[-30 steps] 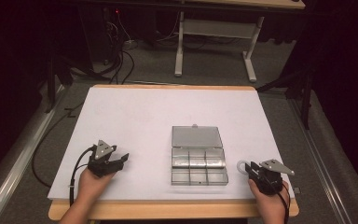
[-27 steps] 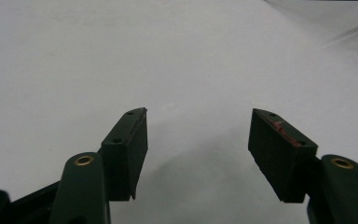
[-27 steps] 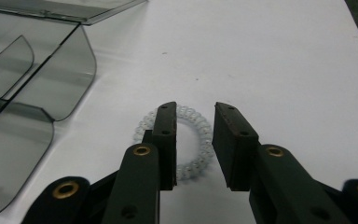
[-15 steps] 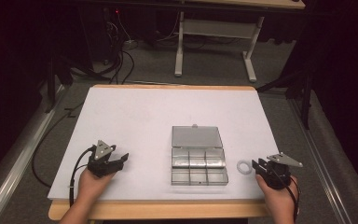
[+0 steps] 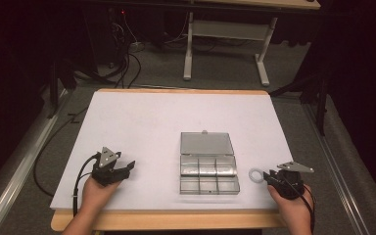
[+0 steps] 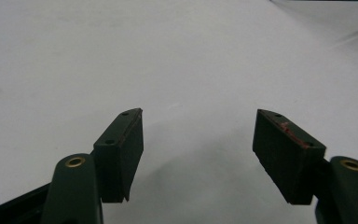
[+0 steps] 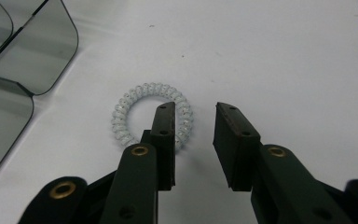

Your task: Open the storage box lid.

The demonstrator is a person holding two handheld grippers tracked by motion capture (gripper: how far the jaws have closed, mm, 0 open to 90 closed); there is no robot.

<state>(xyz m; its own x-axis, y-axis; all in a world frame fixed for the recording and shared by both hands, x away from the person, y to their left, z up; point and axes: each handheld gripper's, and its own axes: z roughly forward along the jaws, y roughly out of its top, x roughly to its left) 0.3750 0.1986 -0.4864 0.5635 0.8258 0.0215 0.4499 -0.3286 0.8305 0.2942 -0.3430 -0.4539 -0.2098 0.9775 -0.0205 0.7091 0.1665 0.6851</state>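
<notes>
Spiral hair tie lies flat on the white table, just right of the compartment box.

The right gripper stands part open, empty — its left jaw overlaps the ring's near edge, a detail its own view gives while the high view shows the ring just ahead of the jaws. The left gripper gapes wide over bare table. Since a second ago the right gripper has backed off toward the table's edge.

I am seeing the compartment box lying on the table, toward its near edge and right of centre, lid folded back behind it. The coil ring is lying just right of the box. My right gripper is sitting right of the ring, my left gripper well to the box's left.
</notes>
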